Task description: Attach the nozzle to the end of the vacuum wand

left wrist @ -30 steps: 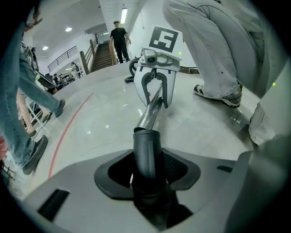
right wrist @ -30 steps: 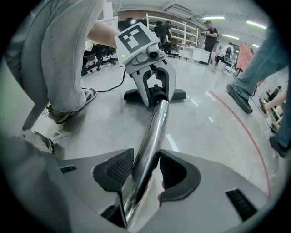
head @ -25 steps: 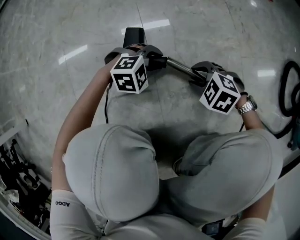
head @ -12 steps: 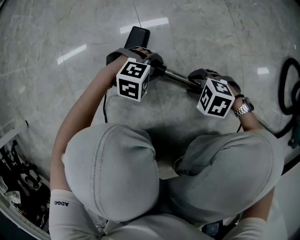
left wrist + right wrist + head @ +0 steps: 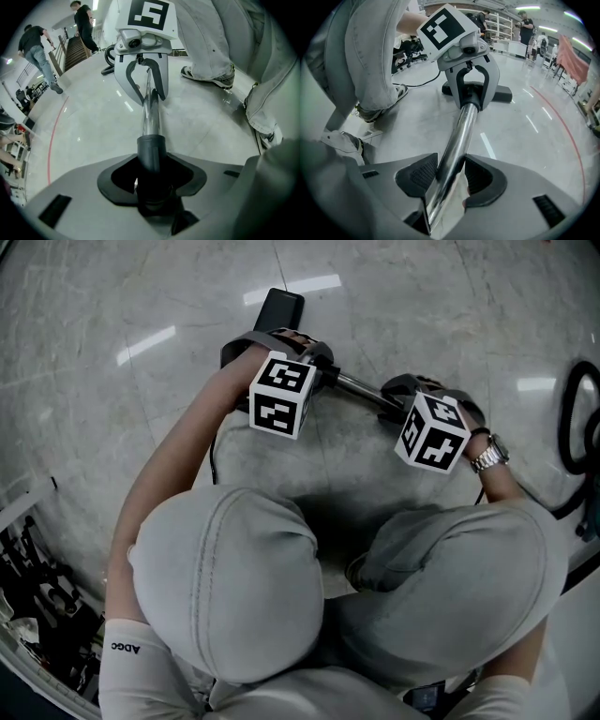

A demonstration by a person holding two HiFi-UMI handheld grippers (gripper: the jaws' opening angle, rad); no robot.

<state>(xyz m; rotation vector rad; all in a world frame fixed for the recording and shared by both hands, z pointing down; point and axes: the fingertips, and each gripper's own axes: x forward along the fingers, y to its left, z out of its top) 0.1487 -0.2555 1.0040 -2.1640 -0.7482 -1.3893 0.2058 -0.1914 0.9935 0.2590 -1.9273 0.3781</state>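
Observation:
The chrome vacuum wand (image 5: 361, 388) runs between my two grippers above the grey floor. My left gripper (image 5: 298, 351) is shut on the black neck (image 5: 151, 152) of the nozzle, whose flat black head (image 5: 279, 307) lies on the floor beyond it. In the left gripper view the wand (image 5: 151, 110) enters that neck and leads away to the right gripper (image 5: 143, 79). My right gripper (image 5: 401, 390) is shut on the wand (image 5: 452, 152), with the pads (image 5: 417, 176) against the tube. The right gripper view shows the left gripper (image 5: 471, 82) holding the neck where the wand ends.
A black hose (image 5: 574, 418) loops at the right edge. The person's knees (image 5: 230, 587) fill the foreground, and a shoe (image 5: 208, 77) stands close by. A thin black cable (image 5: 213, 451) trails on the floor. Racks (image 5: 37, 610) are at bottom left. People (image 5: 37, 47) walk far off.
My left gripper has rolled and shifted right, and the nozzle head has swung a little farther away. The right gripper has edged left along with the wand.

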